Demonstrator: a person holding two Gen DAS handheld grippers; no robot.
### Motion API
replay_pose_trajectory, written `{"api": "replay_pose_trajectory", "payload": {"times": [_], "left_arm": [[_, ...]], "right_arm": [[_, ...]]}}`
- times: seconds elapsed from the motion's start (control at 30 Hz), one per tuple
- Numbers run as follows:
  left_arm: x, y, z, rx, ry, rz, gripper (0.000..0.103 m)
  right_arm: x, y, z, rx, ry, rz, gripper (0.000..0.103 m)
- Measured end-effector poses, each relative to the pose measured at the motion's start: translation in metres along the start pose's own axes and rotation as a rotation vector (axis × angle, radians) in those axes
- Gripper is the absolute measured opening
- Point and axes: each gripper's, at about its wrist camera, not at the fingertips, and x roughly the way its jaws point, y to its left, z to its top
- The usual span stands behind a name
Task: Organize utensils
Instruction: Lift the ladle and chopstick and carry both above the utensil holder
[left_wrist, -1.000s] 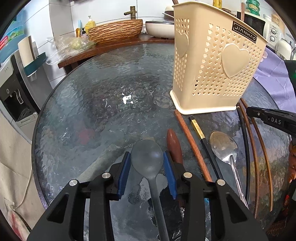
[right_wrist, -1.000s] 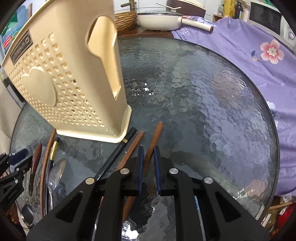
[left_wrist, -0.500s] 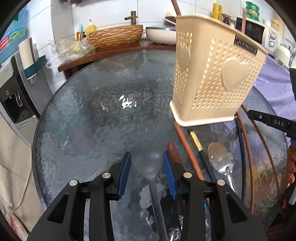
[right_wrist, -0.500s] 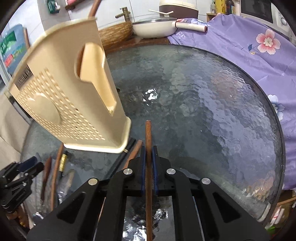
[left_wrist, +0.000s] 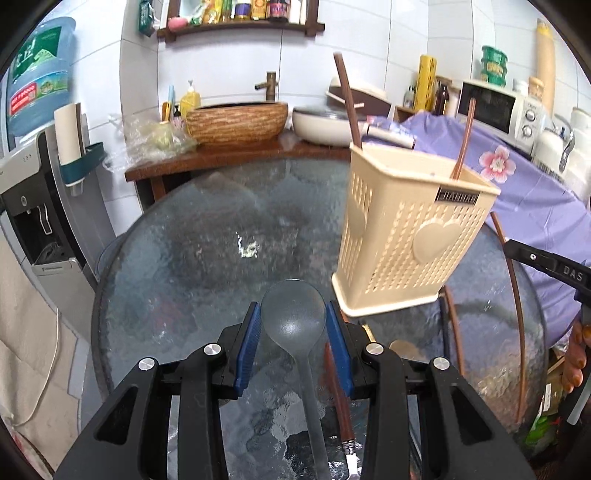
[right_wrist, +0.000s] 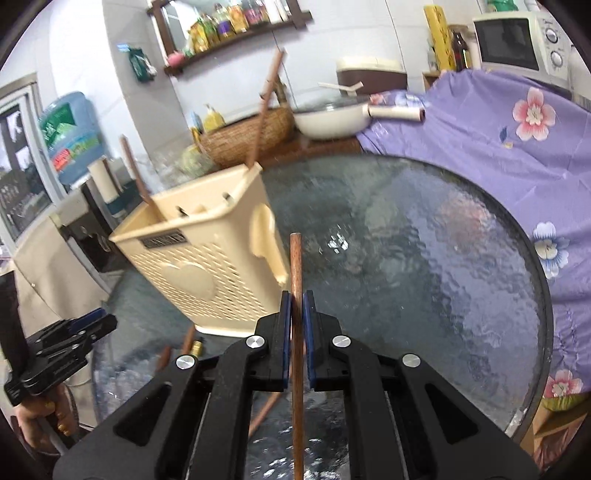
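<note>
My left gripper (left_wrist: 293, 332) is shut on a grey spoon (left_wrist: 293, 317), its bowl between the blue pads, lifted above the glass table (left_wrist: 207, 258). My right gripper (right_wrist: 296, 325) is shut on a brown wooden chopstick (right_wrist: 295, 266) that points forward, raised above the table. The cream perforated utensil basket (left_wrist: 410, 236) stands ahead, right of the spoon; it also shows in the right wrist view (right_wrist: 199, 266). Two brown chopsticks (left_wrist: 347, 99) stick up out of it. A wood-handled utensil (left_wrist: 338, 398) and more chopsticks (left_wrist: 517, 317) lie on the glass.
A wooden counter (left_wrist: 229, 155) behind the table holds a woven basin (left_wrist: 236, 122) and a white pan (left_wrist: 325, 123). A purple floral cloth (right_wrist: 498, 140) covers the right side. A water dispenser (left_wrist: 33, 206) stands left. The left gripper shows in the right wrist view (right_wrist: 62, 350).
Both grippers have risen from the table, the left with the spoon, the right with the chopstick. The basket now appears lower and farther in both views.
</note>
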Motion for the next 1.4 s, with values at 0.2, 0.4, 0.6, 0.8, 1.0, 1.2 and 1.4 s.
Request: {"api": "replay_pose_trajectory", "payload": {"times": [0.2,0.4,0.6,0.8,1.0,1.2,1.4], "left_arm": [[-0.015,-0.002,0.005,-0.002,-0.042,-0.004,0.035],[-0.019,-0.005,0.008,0.011,-0.052,-0.021,0.035],[-0.025,-0.005,0.011,0.007,-0.057,-0.050,0.035],[-0.034,-0.002,0.019,0.011,-0.084,-0.054,0.035],[-0.047,-0.002,0.030,0.016,-0.119,-0.066,0.035],[-0.063,-0.003,0.047,0.030,-0.167,-0.091,0.035],[-0.076,-0.008,0.068,0.018,-0.230,-0.112,0.035]], "right_arm": [[-0.026,0.008,0.005,-0.003,-0.030,0.071,0.007],[-0.040,0.013,0.006,-0.022,-0.029,0.107,0.007],[-0.052,0.015,0.008,-0.039,-0.041,0.127,0.007],[-0.068,0.019,0.012,-0.047,-0.066,0.153,0.007],[-0.084,0.024,0.025,-0.054,-0.094,0.174,0.007],[-0.098,0.036,0.039,-0.095,-0.122,0.171,0.007],[-0.108,0.048,0.059,-0.117,-0.137,0.190,0.007]]}}
